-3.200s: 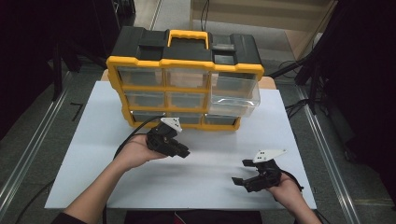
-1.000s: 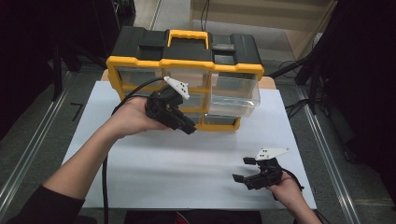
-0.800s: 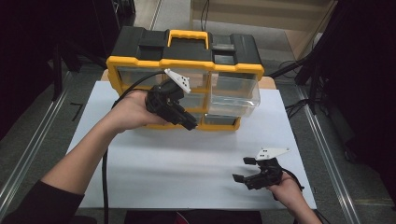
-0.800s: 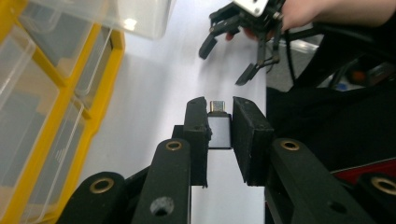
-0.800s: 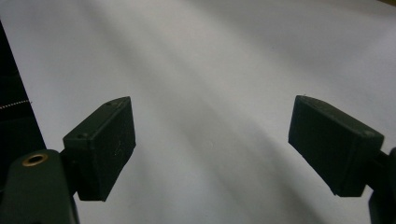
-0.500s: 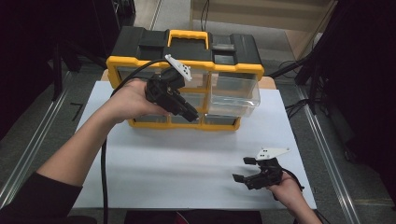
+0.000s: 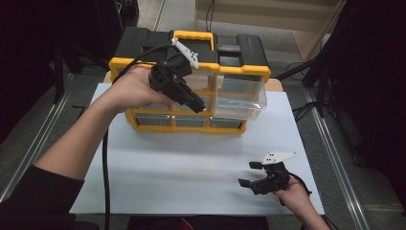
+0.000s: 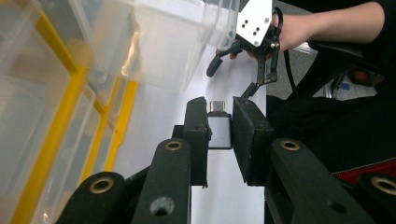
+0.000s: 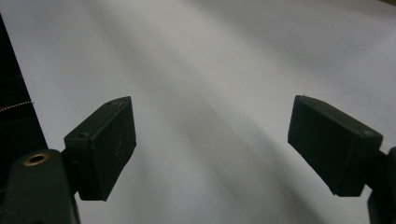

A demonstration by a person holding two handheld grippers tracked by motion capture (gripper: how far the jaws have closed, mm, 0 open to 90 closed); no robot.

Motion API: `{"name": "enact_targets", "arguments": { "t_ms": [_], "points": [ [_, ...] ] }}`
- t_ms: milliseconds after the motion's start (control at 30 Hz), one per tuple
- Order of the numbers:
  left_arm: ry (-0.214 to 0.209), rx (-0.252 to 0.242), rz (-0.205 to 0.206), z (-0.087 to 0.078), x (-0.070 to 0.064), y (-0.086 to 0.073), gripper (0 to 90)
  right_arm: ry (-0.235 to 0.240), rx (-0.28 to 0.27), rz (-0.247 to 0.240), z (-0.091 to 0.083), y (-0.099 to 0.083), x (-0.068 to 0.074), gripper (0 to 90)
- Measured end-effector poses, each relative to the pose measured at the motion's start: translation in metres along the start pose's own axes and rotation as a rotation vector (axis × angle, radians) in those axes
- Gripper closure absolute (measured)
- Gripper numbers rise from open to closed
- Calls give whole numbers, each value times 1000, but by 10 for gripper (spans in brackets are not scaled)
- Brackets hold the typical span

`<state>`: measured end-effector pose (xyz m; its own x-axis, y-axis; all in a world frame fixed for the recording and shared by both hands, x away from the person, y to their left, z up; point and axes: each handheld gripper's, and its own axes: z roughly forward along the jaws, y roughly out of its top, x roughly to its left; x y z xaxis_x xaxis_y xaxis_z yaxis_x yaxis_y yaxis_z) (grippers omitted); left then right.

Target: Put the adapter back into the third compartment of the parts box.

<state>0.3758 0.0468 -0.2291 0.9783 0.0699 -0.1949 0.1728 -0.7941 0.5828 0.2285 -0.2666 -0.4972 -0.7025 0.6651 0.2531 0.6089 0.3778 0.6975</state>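
My left gripper (image 7: 201,108) has come up off the white sheet (image 7: 191,163), where it sat low and near me a few seconds ago, and now hangs in front of the yellow organiser box (image 7: 191,81), tips close to the middle row of drawers. Its jaws are clamped on a small silver adapter (image 8: 219,132), pinched by its flat sides. I judge the lift is done and the carry is nearly over; what is left is getting the part into a drawer.

In the left gripper view the adapter stands along the jaws, its long axis running straight out from the gripper, with the narrow metal plug end poking just past the tips and pointing away from the hand. The pulled-out clear drawer (image 7: 239,96) sits just beside and above the tips there, so the plug end points under it rather than into it.

My right gripper (image 7: 253,179) has not moved: it rests on the sheet at the near right, well apart from the box, jaws spread wide with nothing between them.
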Motion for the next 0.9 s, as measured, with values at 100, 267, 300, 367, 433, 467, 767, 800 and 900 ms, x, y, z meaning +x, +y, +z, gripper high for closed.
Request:
{"name": "enact_targets", "arguments": {
  "t_ms": [100,267,300,367,433,467,767,800,900],
  "points": [
    [13,-4,-2,-8,0,7,776,1,1,-1,0,0,0,135],
    [33,-11,8,-19,0,19,776,2,-1,0,0,0,0,135],
    [36,-16,12,-23,0,23,776,2,-3,0,0,0,0,135],
    [39,-15,11,-24,-1,24,776,2,-2,-1,0,0,0,135],
    [45,-14,26,-26,-1,28,776,2,-1,-1,0,0,0,135],
    [47,-16,31,-27,-2,30,775,2,-3,0,0,0,0,135],
    [60,-10,33,-29,1,49,775,5,-4,2,0,0,0,135],
    [63,-10,36,-28,2,51,775,5,-4,2,0,0,0,135],
    [49,-19,50,-24,4,58,775,7,-6,0,0,1,0,135]
  ]
}}
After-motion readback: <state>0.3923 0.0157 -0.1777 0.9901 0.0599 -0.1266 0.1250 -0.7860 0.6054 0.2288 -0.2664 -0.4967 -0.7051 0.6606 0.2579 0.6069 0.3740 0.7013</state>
